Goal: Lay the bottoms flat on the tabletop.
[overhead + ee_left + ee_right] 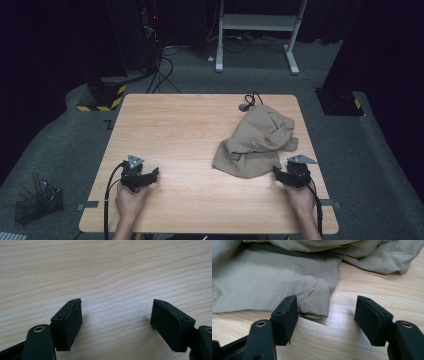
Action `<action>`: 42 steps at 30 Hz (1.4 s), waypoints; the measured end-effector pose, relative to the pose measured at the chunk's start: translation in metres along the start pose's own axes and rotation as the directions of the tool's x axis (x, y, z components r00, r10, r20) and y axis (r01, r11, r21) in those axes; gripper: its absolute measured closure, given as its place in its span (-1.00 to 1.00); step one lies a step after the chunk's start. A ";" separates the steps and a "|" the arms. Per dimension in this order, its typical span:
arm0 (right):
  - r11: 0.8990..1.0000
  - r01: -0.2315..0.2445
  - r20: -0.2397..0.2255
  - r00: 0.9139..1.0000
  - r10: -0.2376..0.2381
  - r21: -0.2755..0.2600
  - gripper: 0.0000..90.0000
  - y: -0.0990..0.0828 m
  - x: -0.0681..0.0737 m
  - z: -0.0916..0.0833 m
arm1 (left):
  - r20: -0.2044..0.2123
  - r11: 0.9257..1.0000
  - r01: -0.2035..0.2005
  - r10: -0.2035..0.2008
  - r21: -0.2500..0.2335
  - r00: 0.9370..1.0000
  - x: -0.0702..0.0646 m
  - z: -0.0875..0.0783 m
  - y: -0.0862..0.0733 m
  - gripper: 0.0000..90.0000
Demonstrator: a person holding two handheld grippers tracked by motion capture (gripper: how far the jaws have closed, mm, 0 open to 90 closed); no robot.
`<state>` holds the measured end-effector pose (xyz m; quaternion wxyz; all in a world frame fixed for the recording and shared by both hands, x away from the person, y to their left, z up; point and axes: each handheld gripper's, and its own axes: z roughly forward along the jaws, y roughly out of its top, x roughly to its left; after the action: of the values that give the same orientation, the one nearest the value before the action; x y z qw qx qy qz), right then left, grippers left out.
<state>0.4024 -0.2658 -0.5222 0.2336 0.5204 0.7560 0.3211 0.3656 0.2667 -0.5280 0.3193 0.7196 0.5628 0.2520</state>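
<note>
1. The table (pixel 175 125), a pale wood-grain top, stands on grey carpet; the high view takes in all of it, plus a white frame (pixel 257 22) and cables on the floor beyond, which the gripper views leave out.
2. A crumpled tan garment (pixel 257 142) lies on the table's right half, its near edge just beside the right gripper. The right gripper view brings out what the high view cannot: a stitched hem (pixel 318 296) and a flat corner resting on the wood.
3. A black wire basket (pixel 37 202) sits on the floor left of the table.
4. The left gripper (pixel 150 175) rests on the near left of the table, well apart from the garment. Its own view shows the jaws spread with bare wood between them.
5. The right gripper (pixel 281 176) rests at the near right. Its own view shows the jaws spread, the hem corner lying just ahead of the gap, with nothing pinched.
6. A small dark cable end (pixel 245 106) lies at the table's far edge behind the garment.
</note>
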 end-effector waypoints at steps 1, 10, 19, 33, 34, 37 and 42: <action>1.000 -0.001 0.002 1.000 0.001 -0.001 -0.20 0.000 0.000 0.000 | 0.000 1.000 0.000 0.000 0.000 1.000 0.000 0.000 0.000 -0.44; 0.999 0.021 -0.034 0.999 -0.022 -0.046 -0.16 0.008 0.017 -0.004 | -0.002 1.000 0.002 -0.002 0.000 1.000 0.000 0.000 0.000 -0.44; 0.995 0.056 -0.091 0.994 -0.063 -0.082 -0.23 0.037 0.035 0.009 | -0.002 1.000 0.002 -0.002 0.000 1.000 0.000 0.000 0.000 -0.44; 0.995 0.088 -0.108 0.990 -0.093 -0.043 -0.28 0.059 0.055 0.046 | -0.003 1.000 0.002 -0.002 0.000 1.000 0.000 0.000 0.000 -0.44; 0.995 0.094 -0.104 0.990 -0.097 -0.030 -0.27 0.059 0.056 0.050 | -0.003 1.000 0.002 -0.002 0.000 1.000 0.000 0.000 0.000 -0.44; 0.996 0.087 -0.101 0.991 -0.087 -0.001 -0.15 0.058 0.058 0.059 | -0.003 1.000 0.002 -0.002 -0.001 1.000 0.000 0.000 0.000 -0.44; 0.993 0.121 -0.127 0.984 -0.121 -0.014 0.31 0.057 0.061 0.057 | -0.003 1.000 0.002 -0.002 -0.001 1.000 0.000 0.000 0.000 -0.44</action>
<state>0.4569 -0.1801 -0.5210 0.2054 0.4511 0.7985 0.3416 0.3650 0.2664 -0.5281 0.3192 0.7184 0.5640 0.2528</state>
